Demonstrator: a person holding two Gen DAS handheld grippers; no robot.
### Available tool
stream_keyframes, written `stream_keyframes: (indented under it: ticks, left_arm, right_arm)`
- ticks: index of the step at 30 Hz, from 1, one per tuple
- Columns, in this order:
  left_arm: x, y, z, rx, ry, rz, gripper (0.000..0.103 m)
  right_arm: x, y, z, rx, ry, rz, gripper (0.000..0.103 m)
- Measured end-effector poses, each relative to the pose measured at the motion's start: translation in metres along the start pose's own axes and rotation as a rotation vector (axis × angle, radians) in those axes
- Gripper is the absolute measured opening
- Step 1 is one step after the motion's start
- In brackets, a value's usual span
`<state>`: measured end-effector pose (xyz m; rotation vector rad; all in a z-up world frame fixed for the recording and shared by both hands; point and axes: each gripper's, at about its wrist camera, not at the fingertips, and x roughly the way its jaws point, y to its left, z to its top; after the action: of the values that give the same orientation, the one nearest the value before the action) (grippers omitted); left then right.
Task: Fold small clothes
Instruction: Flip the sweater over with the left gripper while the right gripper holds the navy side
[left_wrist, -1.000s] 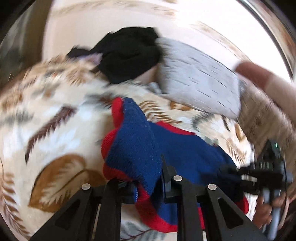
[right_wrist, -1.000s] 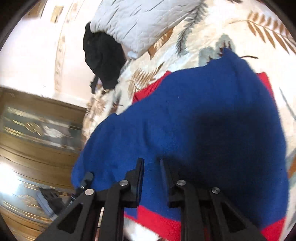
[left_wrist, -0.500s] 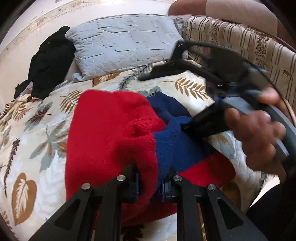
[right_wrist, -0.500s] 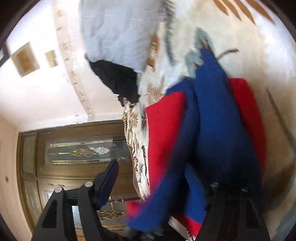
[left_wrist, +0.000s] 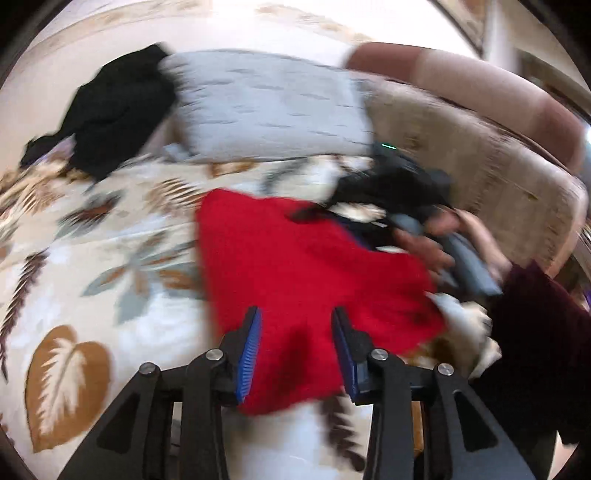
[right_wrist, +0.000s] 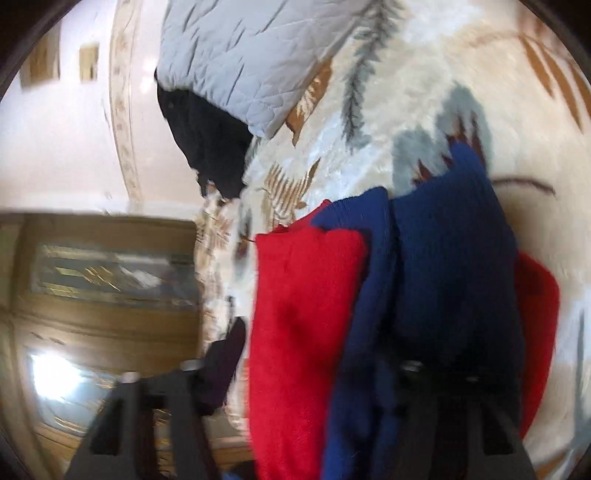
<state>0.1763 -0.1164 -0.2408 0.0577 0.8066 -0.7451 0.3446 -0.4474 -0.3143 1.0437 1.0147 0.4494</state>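
Left claw (left_wrist: 295, 341) is hanging wide open over the red-and-blue knitted garment (left_wrist: 295, 266) lying bunched on the leaf-print bed blanket (left_wrist: 110, 258). Right claw (right_wrist: 310, 369) is blurred, grip unclear, fabric draping across it. Fold looking half done, needing flattening. Grey quilted pillow (left_wrist: 266, 107) and black clothing pile (left_wrist: 118, 107) sitting well behind.

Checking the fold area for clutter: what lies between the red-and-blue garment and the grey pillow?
In the left wrist view, only bare leaf-print blanket separates the red-and-blue garment from the grey pillow.
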Motion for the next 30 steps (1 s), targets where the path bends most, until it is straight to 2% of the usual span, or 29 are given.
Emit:
stream_keyframes:
  ticks: [1,3,4,6,11,15,19,21,23,25,26,30]
  left_arm:
    - [0.007,0.01,0.003,-0.031,0.019,0.016,0.04]
    - [0.023,0.021,0.007,-0.056,0.056,0.074,0.04]
    - [0.027,0.023,0.008,-0.064,0.06,0.064,0.04]
    - [0.029,0.02,0.01,-0.076,0.051,0.036,0.04]
    - [0.036,-0.015,0.018,0.011,0.014,-0.006,0.044]
    - [0.044,-0.034,0.016,0.023,0.008,-0.039,0.047]
    - [0.048,-0.043,0.011,0.09,0.0,-0.027,0.054]
    - [0.048,-0.041,0.012,0.083,0.003,-0.039,0.054]
    - [0.047,-0.041,0.011,0.088,0.001,-0.037,0.054]
    - [0.046,-0.042,0.01,0.093,-0.002,-0.03,0.054]
    - [0.045,-0.043,0.009,0.094,-0.003,-0.025,0.055]
    - [0.047,-0.046,0.007,0.113,-0.006,-0.006,0.061]
  right_arm:
    - [0.003,-0.001,-0.001,-0.01,0.015,-0.023,0.027]
    - [0.011,0.006,-0.003,-0.053,0.017,-0.066,0.021]
    - [0.008,0.016,-0.006,-0.103,-0.005,-0.095,0.02]
    - [-0.006,0.031,-0.01,-0.166,-0.058,-0.081,0.019]
    - [-0.055,0.052,-0.022,-0.252,-0.177,-0.063,0.018]
    - [-0.077,0.024,-0.023,-0.191,-0.212,-0.113,0.018]
    - [-0.079,-0.012,-0.023,-0.09,-0.182,-0.16,0.018]
    - [-0.073,-0.023,-0.024,-0.057,-0.162,-0.193,0.019]
    - [-0.072,-0.035,-0.026,-0.001,-0.154,-0.187,0.022]
    - [-0.079,-0.033,-0.026,0.019,-0.156,-0.184,0.024]
    - [-0.084,-0.028,-0.027,0.012,-0.169,-0.211,0.025]
    - [-0.098,0.007,-0.03,-0.102,-0.287,-0.262,0.025]
